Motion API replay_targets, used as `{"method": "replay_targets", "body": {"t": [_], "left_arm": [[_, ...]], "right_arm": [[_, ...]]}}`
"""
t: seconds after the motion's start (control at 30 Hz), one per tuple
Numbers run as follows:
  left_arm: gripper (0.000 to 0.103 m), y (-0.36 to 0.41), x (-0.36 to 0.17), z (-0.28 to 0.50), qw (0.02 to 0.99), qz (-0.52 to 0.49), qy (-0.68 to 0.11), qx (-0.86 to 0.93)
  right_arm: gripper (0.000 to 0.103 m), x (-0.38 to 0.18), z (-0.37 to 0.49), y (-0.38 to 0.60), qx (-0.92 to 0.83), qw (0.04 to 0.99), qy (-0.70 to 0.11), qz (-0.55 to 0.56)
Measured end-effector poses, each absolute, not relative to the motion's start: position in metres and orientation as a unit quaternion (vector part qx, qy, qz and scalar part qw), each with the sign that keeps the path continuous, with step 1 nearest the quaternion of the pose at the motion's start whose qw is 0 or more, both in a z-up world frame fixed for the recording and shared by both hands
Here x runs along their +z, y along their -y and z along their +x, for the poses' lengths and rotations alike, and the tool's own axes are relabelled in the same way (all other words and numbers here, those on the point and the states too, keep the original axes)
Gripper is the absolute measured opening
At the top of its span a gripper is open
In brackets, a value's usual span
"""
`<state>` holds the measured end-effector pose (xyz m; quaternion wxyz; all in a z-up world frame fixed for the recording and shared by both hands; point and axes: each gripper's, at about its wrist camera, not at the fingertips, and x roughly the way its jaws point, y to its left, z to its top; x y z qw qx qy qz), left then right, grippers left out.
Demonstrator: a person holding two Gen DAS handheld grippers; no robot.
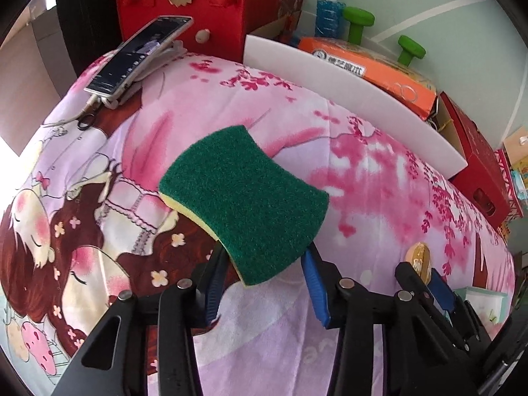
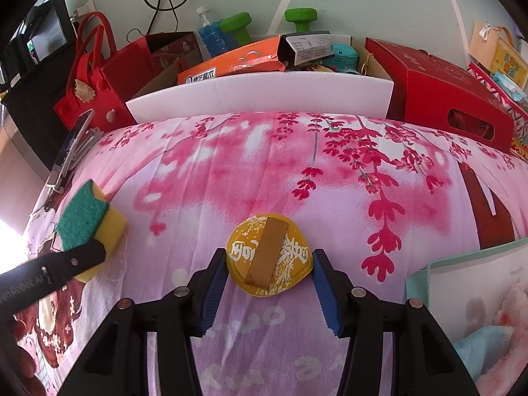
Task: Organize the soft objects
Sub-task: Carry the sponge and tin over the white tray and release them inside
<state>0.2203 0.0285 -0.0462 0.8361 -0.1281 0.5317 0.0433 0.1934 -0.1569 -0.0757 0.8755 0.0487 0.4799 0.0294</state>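
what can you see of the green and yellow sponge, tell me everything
The sponge is a rectangular kitchen scrubber with pinched-in long sides: a dark green, fibrous scouring pad on top of thick yellow foam. It looks clean and undamaged. The left gripper is closed on its near end, blue pads pressing both sides. From the left wrist view it tilts, green face up, far end pointing away; whether it rests on the pink floral bedsheet or is lifted off it is unclear. Nothing else touches it.

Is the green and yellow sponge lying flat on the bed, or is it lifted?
Lifted. The left tongs hold the sponge tilted, its far end above the blanket.
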Motion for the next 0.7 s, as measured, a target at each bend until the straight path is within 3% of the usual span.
{"method": "replay_targets", "body": {"t": [0.3,0.7], "left_arm": [[0.046,-0.030,-0.022,0.215,0.850,-0.137,-0.507,0.036],[0.046,-0.007,0.032,0.190,0.878,-0.115,-0.465,0.002]], "right_arm": [[0.054,-0.067,0.190,0.155,0.036,0.878,-0.475,0.044],[0.054,-0.015,0.165,0.161,0.035,0.893,-0.447,0.050]]}}
